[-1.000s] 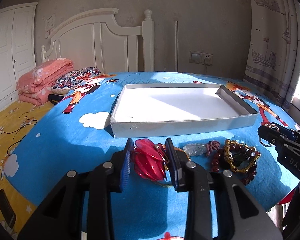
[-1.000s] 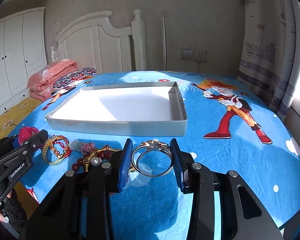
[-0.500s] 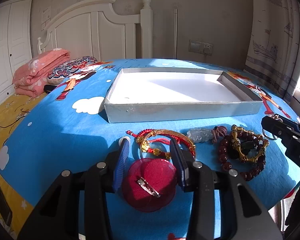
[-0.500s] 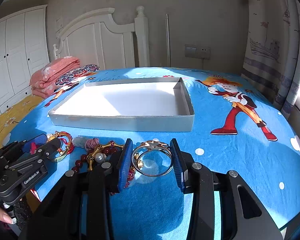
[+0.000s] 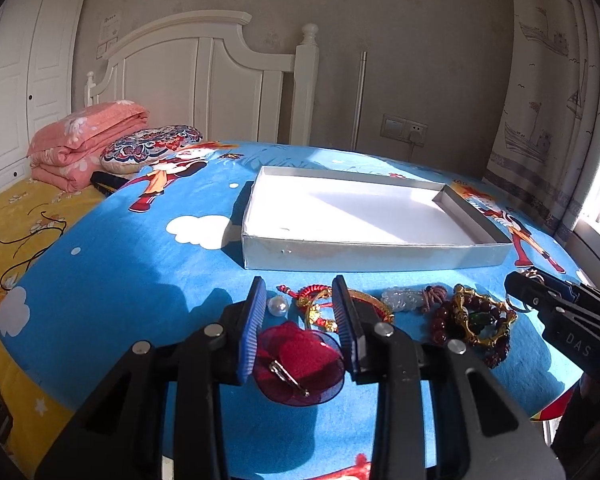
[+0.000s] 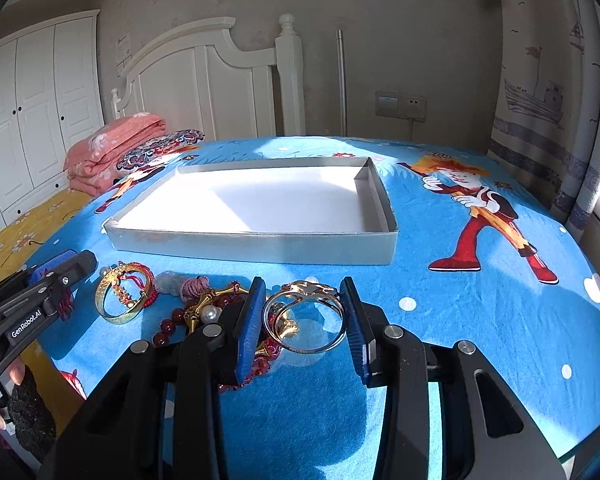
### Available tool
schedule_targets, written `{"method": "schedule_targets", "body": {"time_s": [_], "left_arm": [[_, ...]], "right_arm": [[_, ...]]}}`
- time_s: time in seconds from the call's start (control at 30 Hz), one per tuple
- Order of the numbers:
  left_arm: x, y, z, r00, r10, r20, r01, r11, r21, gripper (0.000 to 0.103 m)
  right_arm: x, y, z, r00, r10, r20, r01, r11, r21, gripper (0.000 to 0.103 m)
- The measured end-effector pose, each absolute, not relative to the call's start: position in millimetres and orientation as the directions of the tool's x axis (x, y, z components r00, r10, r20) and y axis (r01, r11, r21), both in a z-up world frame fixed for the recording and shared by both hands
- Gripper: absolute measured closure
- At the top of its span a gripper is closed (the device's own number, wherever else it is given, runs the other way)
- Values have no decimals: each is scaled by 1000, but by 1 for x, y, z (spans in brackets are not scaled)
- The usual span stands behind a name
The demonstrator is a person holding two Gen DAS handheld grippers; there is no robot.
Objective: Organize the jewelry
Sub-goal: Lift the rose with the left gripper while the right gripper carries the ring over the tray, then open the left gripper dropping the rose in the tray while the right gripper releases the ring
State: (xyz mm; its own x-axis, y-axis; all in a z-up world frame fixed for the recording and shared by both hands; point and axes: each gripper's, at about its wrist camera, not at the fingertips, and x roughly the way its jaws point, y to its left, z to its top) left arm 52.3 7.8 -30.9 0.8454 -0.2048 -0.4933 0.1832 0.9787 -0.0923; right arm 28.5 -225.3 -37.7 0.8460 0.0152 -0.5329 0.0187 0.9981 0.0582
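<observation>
A round red gauzy brooch (image 5: 300,364) is enclosed by the closing left claw (image 5: 300,312). A wide silver-and-gold ring-shaped bangle (image 6: 306,318) is clamped in the right claw (image 6: 305,312). Ahead of both, a shallow grey cardboard tray (image 6: 260,246) is seen.

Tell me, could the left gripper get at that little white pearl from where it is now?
Probably yes. The pearl lies bare on the blue cloth beside the left gripper, whose jaws are closing around the red brooch, so that comes first.

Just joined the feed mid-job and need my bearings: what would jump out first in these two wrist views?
The empty white tray sits mid-bed on the bright blue cartoon sheet, jewelry strewn along its near wall. The right gripper is clamped on a silver bangle. The left gripper is closing around a red brooch, beside a gold-and-red bracelet and dark red beads.
</observation>
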Motion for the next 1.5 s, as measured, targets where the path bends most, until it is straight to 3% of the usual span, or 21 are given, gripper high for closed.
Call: {"method": "schedule_targets", "body": {"time_s": [0.53,1.1,1.5], "left_arm": [[102,-23,3,836,-230,-499,239,970,-47,70],[228,-65,9,765,-212,-608,237,971,-40,69],[256,-60,1,734,-222,-642,216,972,-89,69]], "right_arm": [[68,-215,-8,868,31,-496,-32,999,7,65],[181,-224,-3,815,49,-577,-33,999,38,65],[202,-236,-12,799,37,-600,-21,999,33,65]]}}
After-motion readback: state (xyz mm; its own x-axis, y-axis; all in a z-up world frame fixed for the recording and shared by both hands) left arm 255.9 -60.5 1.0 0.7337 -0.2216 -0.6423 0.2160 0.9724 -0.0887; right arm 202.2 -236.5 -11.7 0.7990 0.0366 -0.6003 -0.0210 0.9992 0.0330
